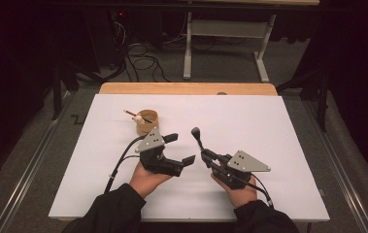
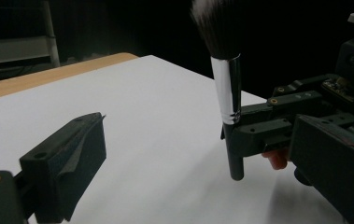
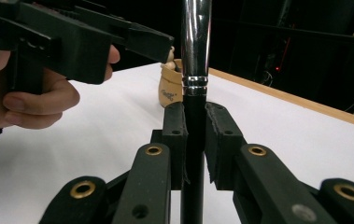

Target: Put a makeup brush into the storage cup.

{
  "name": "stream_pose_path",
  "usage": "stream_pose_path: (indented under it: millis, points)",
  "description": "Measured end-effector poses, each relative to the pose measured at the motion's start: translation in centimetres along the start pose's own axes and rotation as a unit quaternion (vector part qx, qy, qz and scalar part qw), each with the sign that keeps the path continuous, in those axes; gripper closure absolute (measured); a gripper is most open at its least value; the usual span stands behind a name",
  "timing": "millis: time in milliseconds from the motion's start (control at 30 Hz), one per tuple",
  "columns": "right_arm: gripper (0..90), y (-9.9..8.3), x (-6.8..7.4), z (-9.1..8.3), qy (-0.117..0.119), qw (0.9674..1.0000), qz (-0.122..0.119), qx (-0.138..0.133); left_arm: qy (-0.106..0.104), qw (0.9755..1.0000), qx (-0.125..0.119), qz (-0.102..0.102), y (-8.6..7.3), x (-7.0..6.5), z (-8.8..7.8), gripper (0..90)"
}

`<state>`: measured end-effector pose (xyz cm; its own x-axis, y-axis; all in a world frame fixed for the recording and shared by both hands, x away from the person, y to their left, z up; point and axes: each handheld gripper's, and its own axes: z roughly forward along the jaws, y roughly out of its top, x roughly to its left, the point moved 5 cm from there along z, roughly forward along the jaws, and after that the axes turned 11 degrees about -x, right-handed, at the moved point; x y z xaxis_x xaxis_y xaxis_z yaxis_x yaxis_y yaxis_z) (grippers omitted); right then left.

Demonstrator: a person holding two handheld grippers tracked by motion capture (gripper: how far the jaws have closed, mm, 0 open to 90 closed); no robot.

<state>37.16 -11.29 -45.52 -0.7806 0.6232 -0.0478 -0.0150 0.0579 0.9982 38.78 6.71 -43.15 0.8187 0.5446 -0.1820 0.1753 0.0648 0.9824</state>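
A makeup brush [image 1: 198, 140] with a black handle, silver ferrule and dark bristles stands nearly upright, bristles up, over the middle of the white board [image 1: 269, 126]. My right gripper [image 1: 206, 154] is shut on its handle. In the right gripper view the pads [image 3: 176, 128] press the handle [image 3: 194, 116] from both sides. My left gripper [image 1: 180, 148] hovers just left of the brush, jaws wide open and nothing between them. The left gripper view has the brush [image 2: 227, 88] clamped in the right gripper [image 2: 258, 126]. A small wooden cup [image 1: 147, 121] holding a thin stick stands behind the left gripper.
The white board covers a wooden table whose far edge [image 1: 186, 88] shows beyond it. The cup [image 3: 170, 86] sits past the brush in the right gripper view, with the left gripper [image 3: 72, 37] and its hand at the upper left. Dark floor, cables and a table frame lie beyond.
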Motion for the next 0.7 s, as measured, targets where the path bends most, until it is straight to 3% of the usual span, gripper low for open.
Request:
stream_pose_path:
  millis: [700]
  points:
    - [80.5,-0.2,2.5,1.8,0.033,0.9994,0.006,-0.001,-0.008,0.9998,-0.008,-0.016,0.2,0.1,-0.4,14.5]
